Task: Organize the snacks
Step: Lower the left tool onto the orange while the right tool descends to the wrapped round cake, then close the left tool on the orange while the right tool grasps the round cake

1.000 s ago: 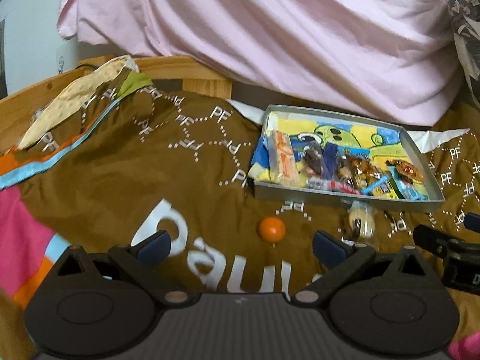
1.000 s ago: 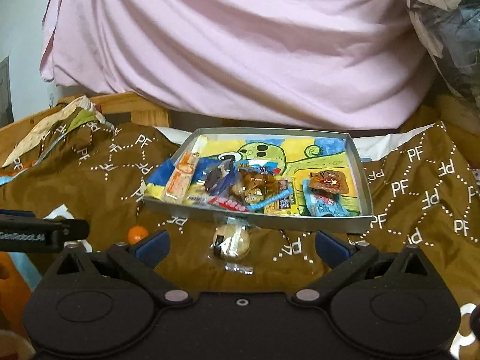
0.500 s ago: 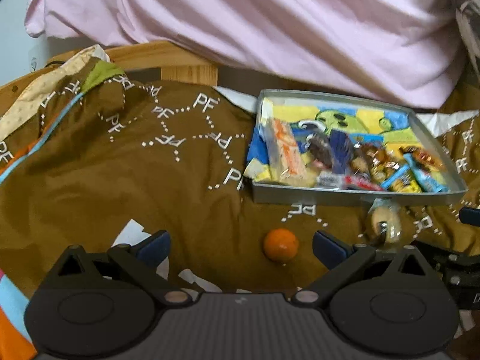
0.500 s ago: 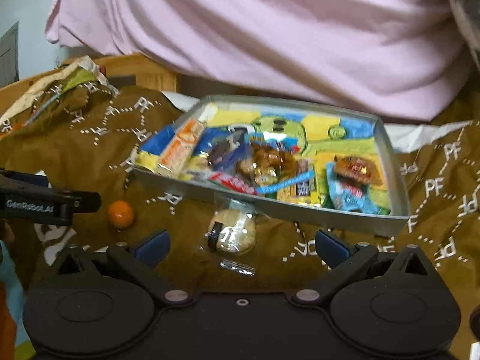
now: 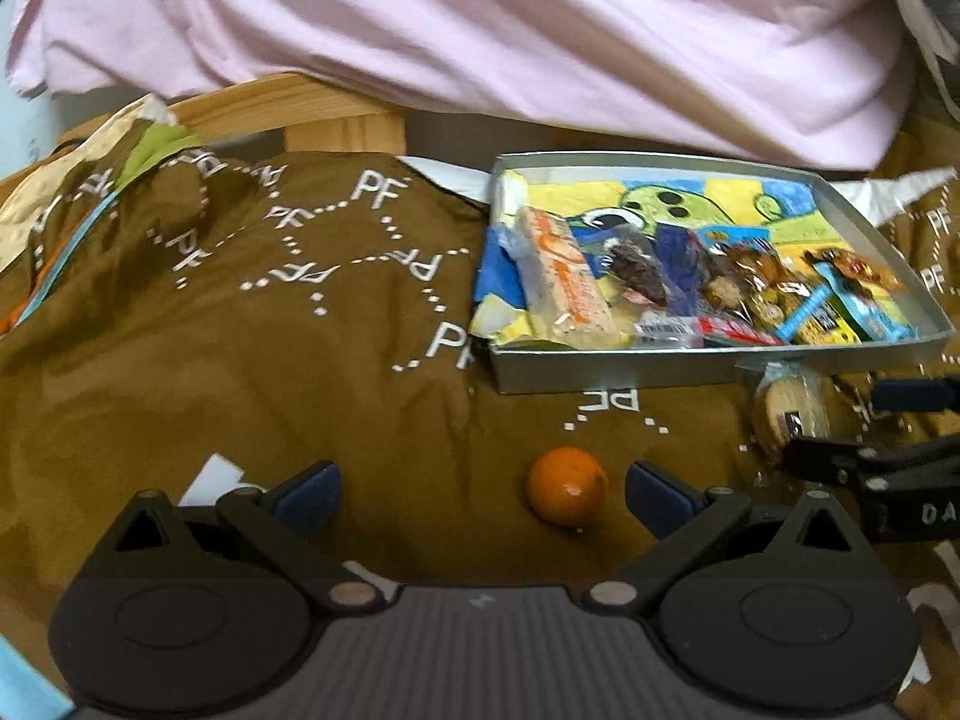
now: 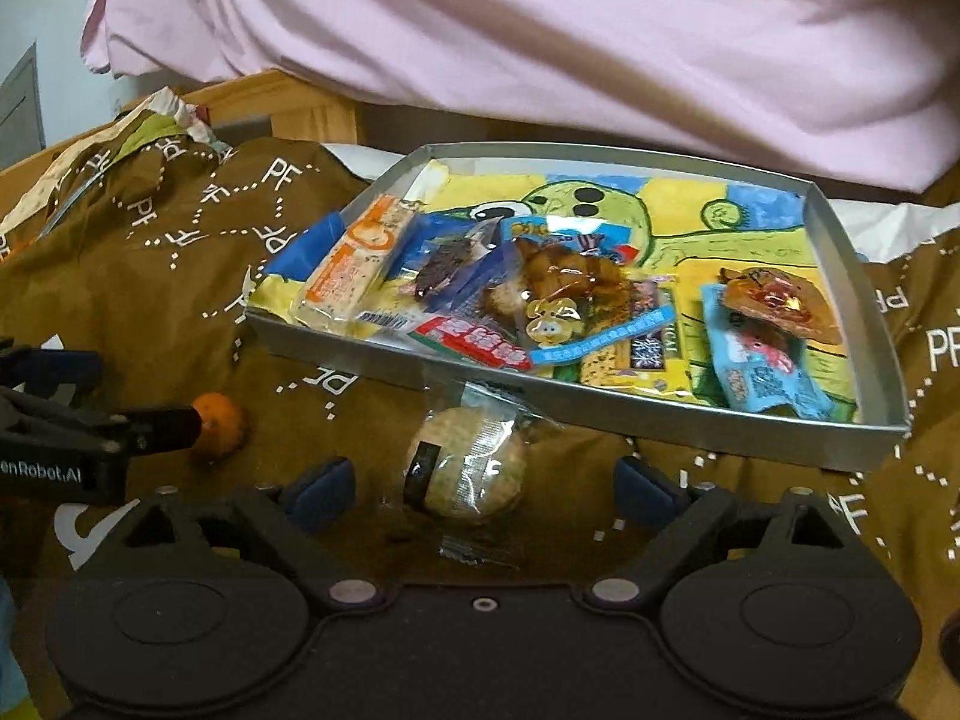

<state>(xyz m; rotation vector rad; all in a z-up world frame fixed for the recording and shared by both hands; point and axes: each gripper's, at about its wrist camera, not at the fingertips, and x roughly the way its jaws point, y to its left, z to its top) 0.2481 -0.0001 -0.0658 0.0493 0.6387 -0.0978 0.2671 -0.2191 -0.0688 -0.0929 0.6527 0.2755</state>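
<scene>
Fingers of the left gripper [image 5: 480,489] spread wide around a small orange ball [image 5: 567,493]; the right gripper [image 6: 483,483], equally wide, flanks a clear-wrapped round biscuit [image 6: 465,462] beside the grey snack tray [image 6: 600,411].

White "PF" repeats across the brown cloth [image 6: 180,300] (left claw [image 6: 78,414] reads "enRobot.AI").

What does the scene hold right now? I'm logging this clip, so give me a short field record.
surface: brown cloth
tray: grey, holds several wrapped snacks
outside tray: orange ball; wrapped cookie against the tray's near wall
left gripper: open, ball between its fingers, near the right one
right gripper: open, cookie between its fingers
backdrop: pink sheet
</scene>
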